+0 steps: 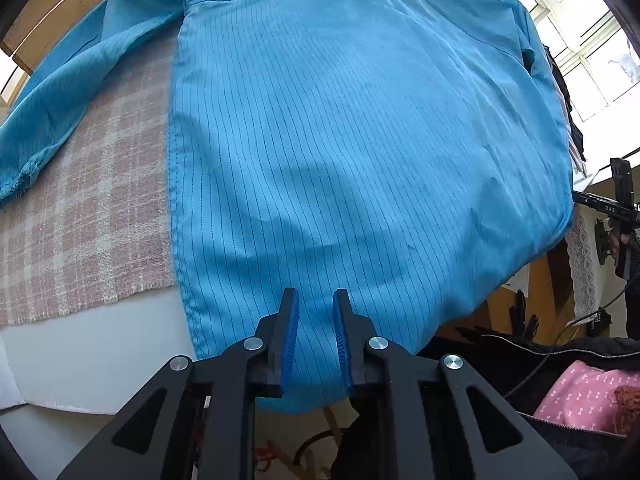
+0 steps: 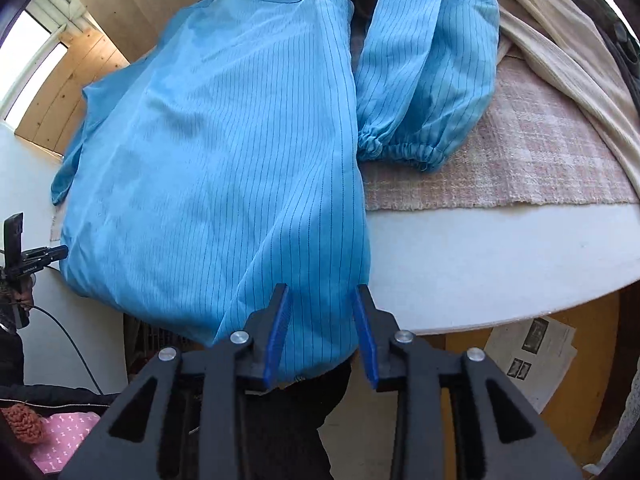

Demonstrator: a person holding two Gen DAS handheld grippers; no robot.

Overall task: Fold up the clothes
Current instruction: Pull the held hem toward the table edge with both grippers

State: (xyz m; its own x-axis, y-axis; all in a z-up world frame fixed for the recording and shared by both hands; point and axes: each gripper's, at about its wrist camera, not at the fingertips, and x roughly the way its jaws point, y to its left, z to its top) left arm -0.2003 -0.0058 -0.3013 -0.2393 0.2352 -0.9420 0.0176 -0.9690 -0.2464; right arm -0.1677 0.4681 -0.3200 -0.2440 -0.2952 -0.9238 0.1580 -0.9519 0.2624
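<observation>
A blue pinstriped garment [image 1: 340, 140] [image 2: 224, 152] lies spread on a pink plaid cloth [image 1: 92, 208] [image 2: 520, 152] on a white table [image 1: 100, 344] [image 2: 480, 260]. Its hem hangs over the near table edge. One sleeve with an elastic cuff [image 1: 20, 182] trails off to the left. The other sleeve [image 2: 420, 80] lies folded on the right. My left gripper [image 1: 316, 292] hovers over the hem, its blue pads slightly apart with smooth fabric showing between them. My right gripper [image 2: 322, 288] is open at the hem's right corner, with the garment's edge running between the pads.
A cream garment [image 2: 560, 40] lies at the table's far right. Below the table edge sit a dark bag with pink cloth [image 1: 588, 392] and printed papers [image 2: 532, 356]. A black device with a cable [image 1: 620, 200] [image 2: 16, 248] stands beside the hanging hem.
</observation>
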